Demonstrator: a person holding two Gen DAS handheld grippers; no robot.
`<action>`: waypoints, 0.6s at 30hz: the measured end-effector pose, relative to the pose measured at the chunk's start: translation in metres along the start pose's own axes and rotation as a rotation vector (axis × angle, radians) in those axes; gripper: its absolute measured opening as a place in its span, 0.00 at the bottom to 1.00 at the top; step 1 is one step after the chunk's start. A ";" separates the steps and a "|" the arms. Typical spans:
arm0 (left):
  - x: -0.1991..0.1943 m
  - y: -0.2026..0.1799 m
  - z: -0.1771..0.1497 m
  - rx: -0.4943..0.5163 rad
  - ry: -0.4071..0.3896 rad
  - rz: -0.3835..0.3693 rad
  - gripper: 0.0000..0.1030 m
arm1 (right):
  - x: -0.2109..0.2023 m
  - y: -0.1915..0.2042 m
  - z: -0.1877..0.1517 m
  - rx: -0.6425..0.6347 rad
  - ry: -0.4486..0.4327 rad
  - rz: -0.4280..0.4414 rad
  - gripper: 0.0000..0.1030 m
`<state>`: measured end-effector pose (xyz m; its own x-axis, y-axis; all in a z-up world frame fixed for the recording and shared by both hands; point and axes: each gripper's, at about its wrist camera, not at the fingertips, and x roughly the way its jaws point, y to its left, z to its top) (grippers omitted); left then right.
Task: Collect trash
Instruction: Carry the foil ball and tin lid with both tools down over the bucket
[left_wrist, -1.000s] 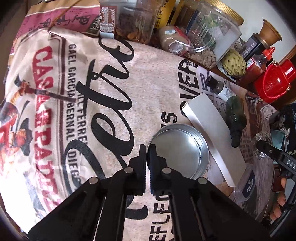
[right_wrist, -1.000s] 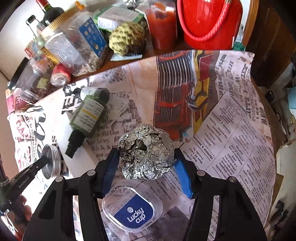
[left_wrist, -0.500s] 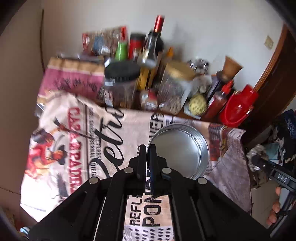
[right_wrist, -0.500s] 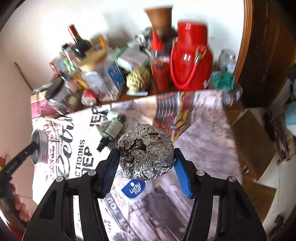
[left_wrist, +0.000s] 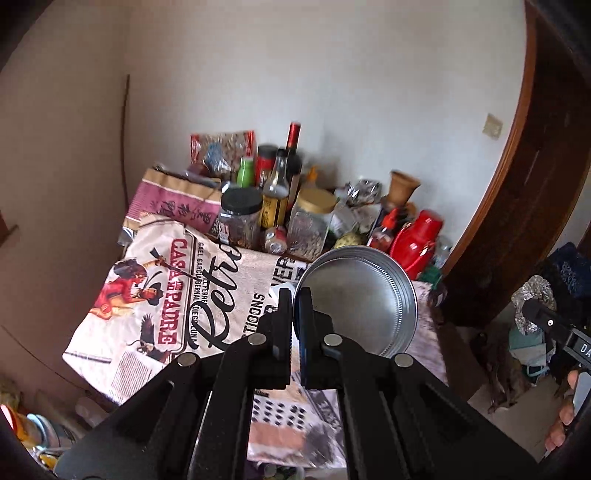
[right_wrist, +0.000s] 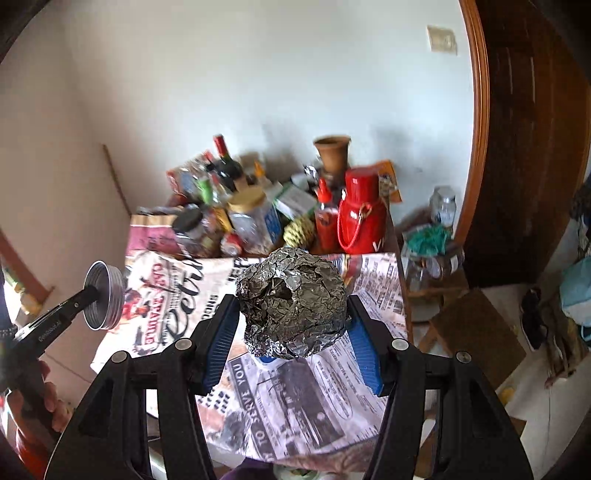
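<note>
The left claw (left_wrist: 294, 314) is pinched nearly flat on the rim of a shallow metal screw lid (left_wrist: 360, 301), held up in the air above the newspaper-covered tabletop (left_wrist: 155, 317); the right claw (right_wrist: 293, 328) grips a crumpled aluminium foil ball (right_wrist: 291, 302) between its blue pads (right_wrist: 221, 339), also lifted clear of the newspaper; a small plastic cup with a blue label (right_wrist: 267, 363) shows just under the ball; jars, bottles and a red jug (right_wrist: 360, 218) crowd the far end of the tabletop by the wall.
</note>
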<state>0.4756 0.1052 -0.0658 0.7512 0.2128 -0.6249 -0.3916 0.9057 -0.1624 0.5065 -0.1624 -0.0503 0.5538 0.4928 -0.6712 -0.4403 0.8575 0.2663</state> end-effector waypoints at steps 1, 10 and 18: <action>-0.013 -0.003 -0.002 -0.002 -0.018 0.000 0.01 | -0.011 0.000 -0.001 -0.007 -0.014 0.009 0.53; -0.089 -0.008 -0.009 0.021 -0.128 -0.032 0.01 | -0.078 0.013 -0.012 -0.015 -0.125 0.035 0.53; -0.140 0.011 -0.025 0.091 -0.171 -0.096 0.01 | -0.123 0.045 -0.043 0.001 -0.189 -0.001 0.53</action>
<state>0.3525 0.0764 0.0003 0.8650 0.1756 -0.4701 -0.2700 0.9525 -0.1410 0.3880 -0.1907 0.0149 0.6773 0.5109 -0.5295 -0.4388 0.8581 0.2666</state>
